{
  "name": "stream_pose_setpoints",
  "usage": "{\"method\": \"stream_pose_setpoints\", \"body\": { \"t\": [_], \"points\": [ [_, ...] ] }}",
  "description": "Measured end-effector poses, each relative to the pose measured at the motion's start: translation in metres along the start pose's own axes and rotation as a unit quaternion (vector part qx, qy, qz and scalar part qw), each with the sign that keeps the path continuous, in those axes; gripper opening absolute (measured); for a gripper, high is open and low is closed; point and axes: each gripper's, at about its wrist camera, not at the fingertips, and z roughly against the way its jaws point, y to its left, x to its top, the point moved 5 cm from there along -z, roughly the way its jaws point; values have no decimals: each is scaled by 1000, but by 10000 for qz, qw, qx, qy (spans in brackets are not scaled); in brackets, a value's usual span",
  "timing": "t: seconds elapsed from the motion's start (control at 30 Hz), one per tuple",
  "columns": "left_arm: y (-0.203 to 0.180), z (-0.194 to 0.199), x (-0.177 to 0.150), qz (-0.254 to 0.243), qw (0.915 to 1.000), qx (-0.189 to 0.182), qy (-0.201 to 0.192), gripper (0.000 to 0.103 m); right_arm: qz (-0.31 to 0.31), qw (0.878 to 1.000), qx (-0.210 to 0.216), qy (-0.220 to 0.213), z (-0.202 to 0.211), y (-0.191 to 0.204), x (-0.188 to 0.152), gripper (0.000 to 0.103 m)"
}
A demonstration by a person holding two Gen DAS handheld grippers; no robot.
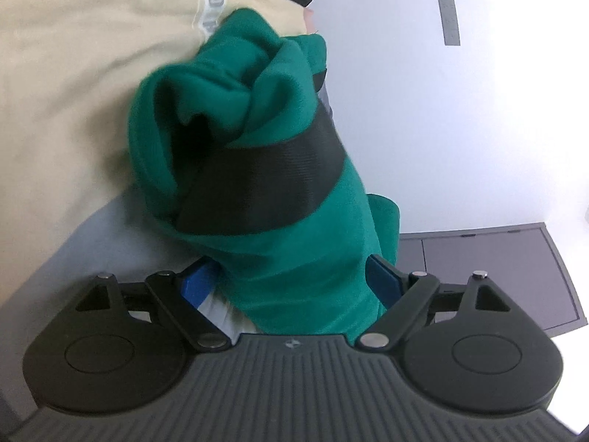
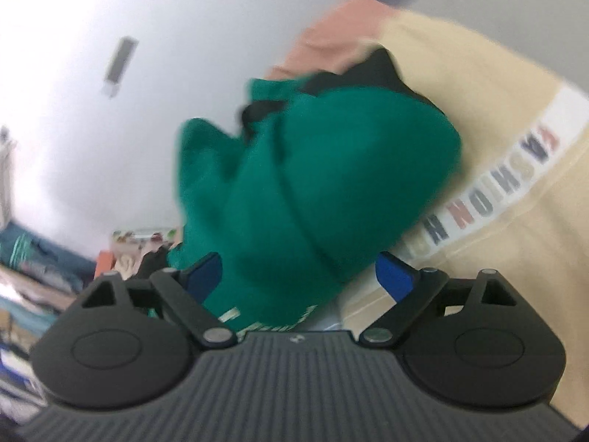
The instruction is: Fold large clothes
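The bunched green garment [image 1: 257, 169] fills the space ahead of both grippers, pressed against the person's cream shirt [image 1: 73, 73]. Open room lies only toward the pale wall [image 1: 460, 129] and dark cabinet [image 1: 497, 276].

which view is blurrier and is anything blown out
Right wrist view: motion blur smears the green garment and the lettered band; the wall is washed out. Left wrist view: sharper garment, wall overexposed at right.

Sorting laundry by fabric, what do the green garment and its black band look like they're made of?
Green garment: looks like fleece or brushed knit, matte and fuzzy, with soft thick folds. Black band: seems a ribbed woven or knit tape, with fine parallel ridges and a slight sheen.
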Motion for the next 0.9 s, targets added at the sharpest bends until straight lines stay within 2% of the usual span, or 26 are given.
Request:
{"method": "stream_pose_setpoints", "body": {
  "t": [0.1, 0.3, 0.33, 0.4, 0.47, 0.6, 0.67, 0.7, 0.77, 0.87, 0.9],
  "points": [
    [3, -9, 2, 94, 9999, 8, -123, 89, -606, 9980, 161, 94, -16, -12, 3, 93],
    [2, -22, 10, 297, 9992, 55, -275, 89, -953, 9938, 556, -159, -41, -20, 16, 96],
    [2, -23, 11, 307, 9990, 76, -308, 87, -945, 9936, 593, -188, -44, -19, 18, 99],
    [2, -24, 13, 300, 9987, 140, -378, 83, -841, 9945, 574, -249, -52, -18, 20, 103],
    [3, -24, 14, 319, 9984, 180, -430, 71, -702, 9957, 527, -282, -55, -14, 22, 103],
    [-3, -25, 15, 51, 9982, 316, -498, 55, -463, 9968, 603, -247, -59, -11, 26, 103],
    [-11, -23, 17, -97, 9982, 332, -482, 42, -204, 9971, 705, -188, -59, -8, 29, 93],
    [-15, -20, 15, -200, 9982, 287, -484, 40, -186, 9968, 765, -167, -57, -7, 30, 88],
    [-20, -17, 12, -483, 9975, 236, -452, 34, -239, 9961, 845, -116, -53, -6, 33, 72],
    [-18, -13, 11, -400, 9981, 210, -418, 28, 72, 9964, 840, -123, -37, 0, 32, 52],
    [-21, -11, 11, -434, 9980, 181, -411, 27, 163, 9961, 856, -128, -32, 3, 32, 49]
  ]
}}
